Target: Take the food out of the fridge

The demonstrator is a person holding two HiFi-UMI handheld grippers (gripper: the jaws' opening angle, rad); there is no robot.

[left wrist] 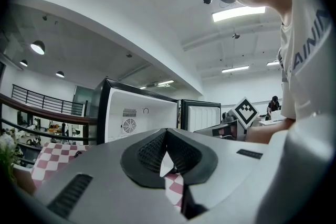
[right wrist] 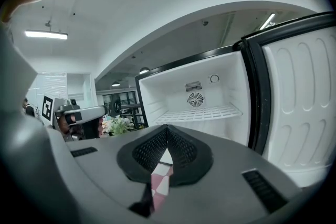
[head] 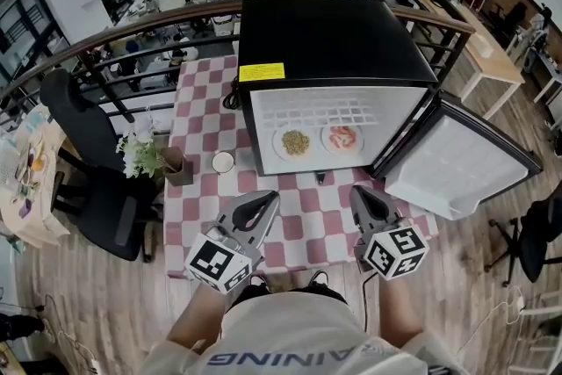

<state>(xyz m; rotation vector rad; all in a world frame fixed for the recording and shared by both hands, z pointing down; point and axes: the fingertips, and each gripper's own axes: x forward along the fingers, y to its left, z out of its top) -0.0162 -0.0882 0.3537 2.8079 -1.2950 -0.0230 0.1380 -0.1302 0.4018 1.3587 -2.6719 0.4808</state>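
You are holding the left hand-held gripper (head: 266,203) and the right hand-held gripper (head: 359,194) above the near edge of the red-and-white checked surface (head: 204,123). Both are showing jaws pressed together, pinching nothing. The black mini fridge (head: 334,39) is standing with its door (head: 461,164) open. Inside, the white plate of greenish food (head: 296,142) and the white plate of reddish food (head: 342,137) are sitting side by side, clear of both grippers.

Wood floor (head: 97,312), black railing (head: 114,41), office chair (head: 88,136); ceiling strip lights (left wrist: 239,13) lit.
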